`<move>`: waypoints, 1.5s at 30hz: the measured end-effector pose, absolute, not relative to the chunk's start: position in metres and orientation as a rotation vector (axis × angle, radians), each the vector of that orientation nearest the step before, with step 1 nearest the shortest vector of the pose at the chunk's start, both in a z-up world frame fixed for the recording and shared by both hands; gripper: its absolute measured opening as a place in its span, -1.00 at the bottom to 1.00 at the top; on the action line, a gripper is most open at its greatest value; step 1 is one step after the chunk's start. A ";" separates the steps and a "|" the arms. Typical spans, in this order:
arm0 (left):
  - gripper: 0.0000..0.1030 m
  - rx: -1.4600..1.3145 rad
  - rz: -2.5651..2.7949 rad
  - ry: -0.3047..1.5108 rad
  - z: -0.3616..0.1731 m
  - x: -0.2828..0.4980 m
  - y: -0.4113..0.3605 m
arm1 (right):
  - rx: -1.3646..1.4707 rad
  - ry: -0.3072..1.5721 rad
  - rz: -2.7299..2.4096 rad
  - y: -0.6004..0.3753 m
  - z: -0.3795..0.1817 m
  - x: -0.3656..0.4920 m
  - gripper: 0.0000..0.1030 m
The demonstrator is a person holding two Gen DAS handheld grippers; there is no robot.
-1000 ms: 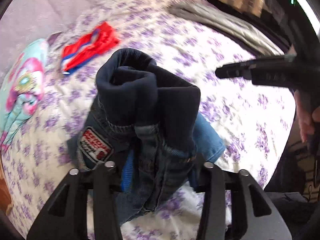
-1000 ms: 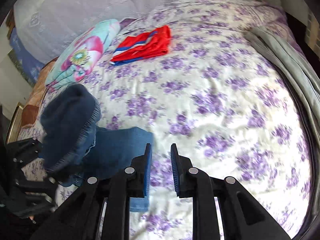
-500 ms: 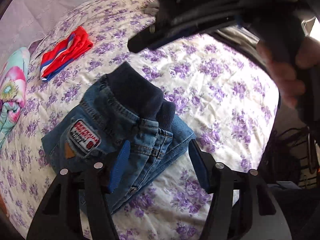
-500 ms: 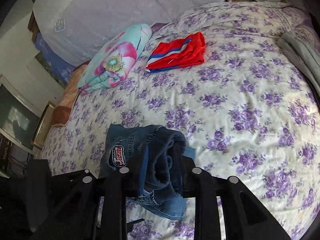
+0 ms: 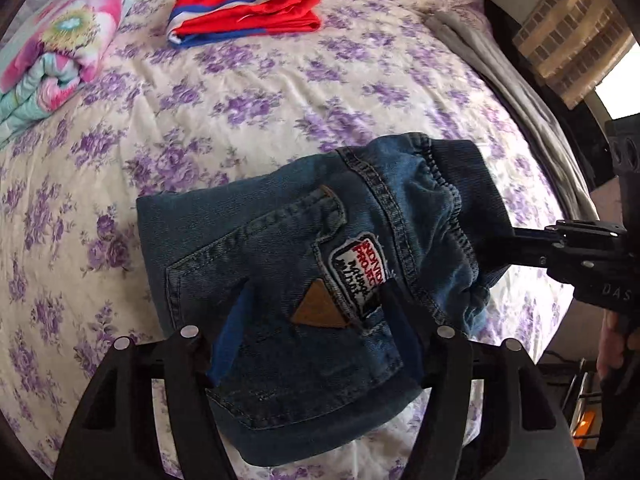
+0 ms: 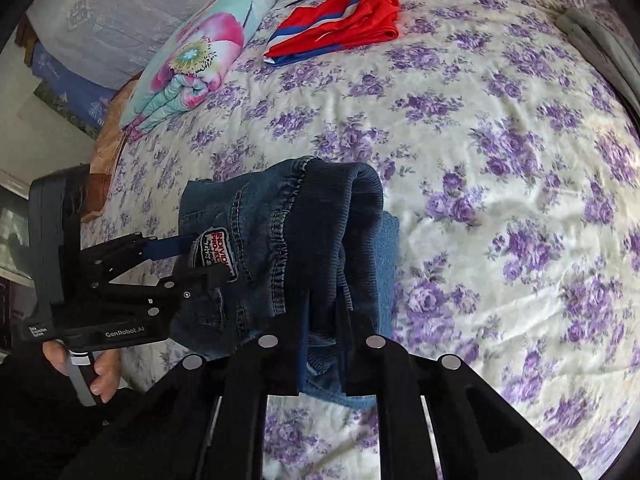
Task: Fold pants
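Observation:
Small blue denim pants [image 5: 304, 276] with a dark ribbed waistband [image 5: 468, 188] and a sewn patch [image 5: 360, 268] are folded into a thick bundle held above the floral bed. My left gripper [image 5: 316, 320] is shut on the bundle's near edge. My right gripper [image 6: 324, 320] is shut on the waistband side [image 6: 344, 216]. In the left wrist view the right gripper [image 5: 560, 244] reaches in from the right. In the right wrist view the left gripper [image 6: 192, 260] reaches in from the left.
The bed has a white sheet with purple flowers [image 6: 500, 168]. Folded red shorts with blue and white stripes [image 6: 340, 36] lie at the far side. A folded flowered quilt [image 6: 200, 60] lies to their left. A grey blanket [image 5: 500, 68] runs along the right edge.
The pants lay on the bed with my left gripper open around them. Now both grippers are shut on the bundle and it is lifted and turned, patch side toward the left camera.

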State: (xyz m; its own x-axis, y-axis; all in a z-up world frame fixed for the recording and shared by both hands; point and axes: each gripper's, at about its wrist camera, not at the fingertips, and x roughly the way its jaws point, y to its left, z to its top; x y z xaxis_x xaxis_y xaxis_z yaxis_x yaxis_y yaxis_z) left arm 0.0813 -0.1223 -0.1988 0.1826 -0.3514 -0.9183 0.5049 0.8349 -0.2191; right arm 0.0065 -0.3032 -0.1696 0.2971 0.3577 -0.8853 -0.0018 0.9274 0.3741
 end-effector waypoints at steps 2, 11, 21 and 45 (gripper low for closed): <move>0.24 0.161 -0.636 1.239 -0.194 0.075 -0.127 | 0.333 1.283 0.207 -0.303 -0.176 -0.003 -0.79; 0.54 0.335 -0.597 1.206 -0.218 0.061 -0.151 | 0.177 1.290 0.046 -0.296 -0.185 0.006 -0.18; 0.43 0.123 -0.609 1.207 -0.173 0.050 -0.099 | -0.007 1.170 0.185 -0.251 -0.175 0.060 -0.33; 0.56 -0.642 -0.435 1.632 -0.266 0.092 0.002 | 0.272 1.068 0.040 -0.321 -0.128 -0.059 0.12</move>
State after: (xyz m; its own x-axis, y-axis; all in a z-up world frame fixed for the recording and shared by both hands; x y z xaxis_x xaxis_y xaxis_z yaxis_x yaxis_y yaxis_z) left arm 0.0925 0.0022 -0.2664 -0.0784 -0.6298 -0.7728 -0.1619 0.7729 -0.6135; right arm -0.0586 -0.3212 -0.1278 0.4844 0.1637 -0.8594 0.0990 0.9658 0.2398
